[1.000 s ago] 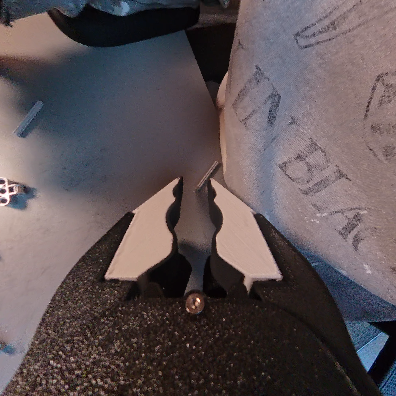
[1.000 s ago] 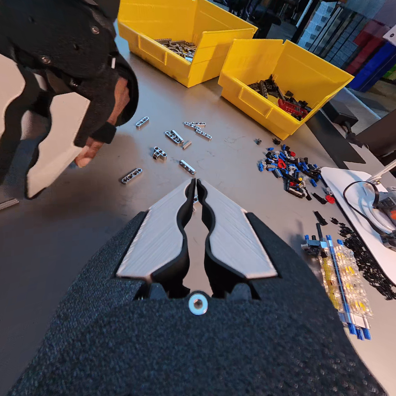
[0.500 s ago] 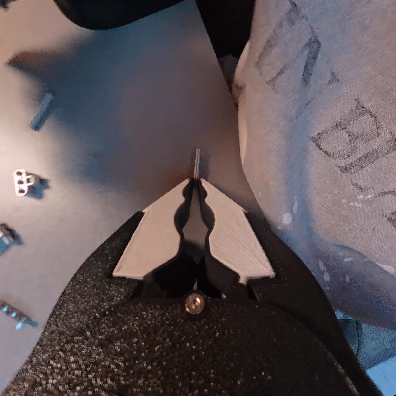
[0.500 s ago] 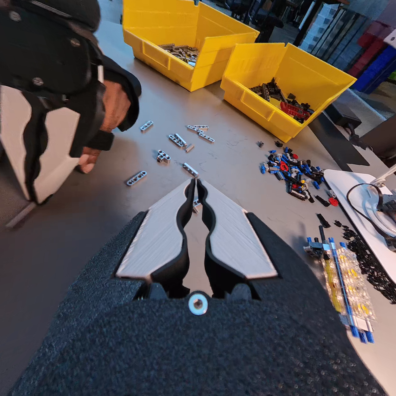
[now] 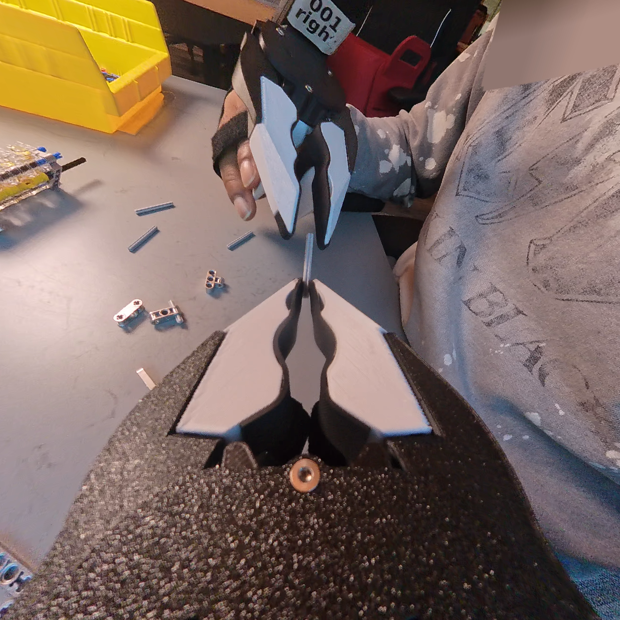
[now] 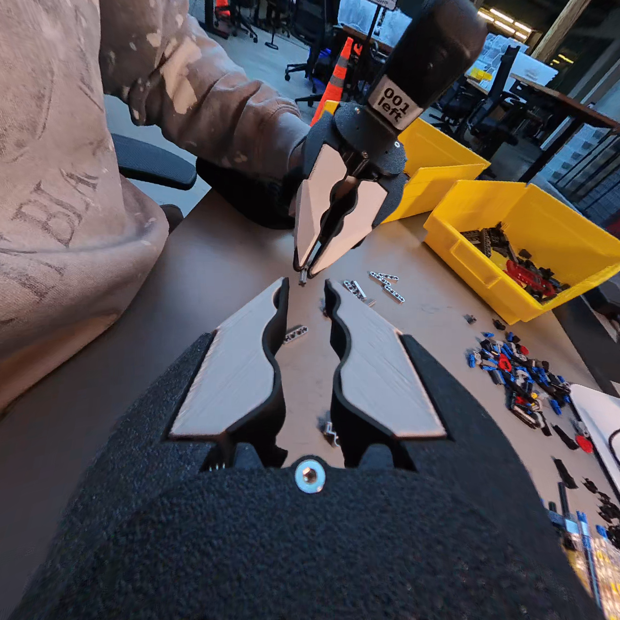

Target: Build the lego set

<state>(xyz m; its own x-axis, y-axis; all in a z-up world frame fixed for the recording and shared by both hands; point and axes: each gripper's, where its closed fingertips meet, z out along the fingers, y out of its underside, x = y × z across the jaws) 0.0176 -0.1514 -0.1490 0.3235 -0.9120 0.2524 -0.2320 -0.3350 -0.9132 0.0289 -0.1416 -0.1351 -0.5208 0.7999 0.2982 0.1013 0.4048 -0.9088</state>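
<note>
While left gripper pinches grey axle | right gripper parted

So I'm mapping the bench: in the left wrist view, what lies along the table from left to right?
Clear brick assembly → two loose grey axles → third grey axle → right claw → person's grey sweatshirt.

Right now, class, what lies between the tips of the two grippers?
Only the thin grey rod, pinched by the left gripper, reaching the open right gripper; the left wrist view shows it.
</note>
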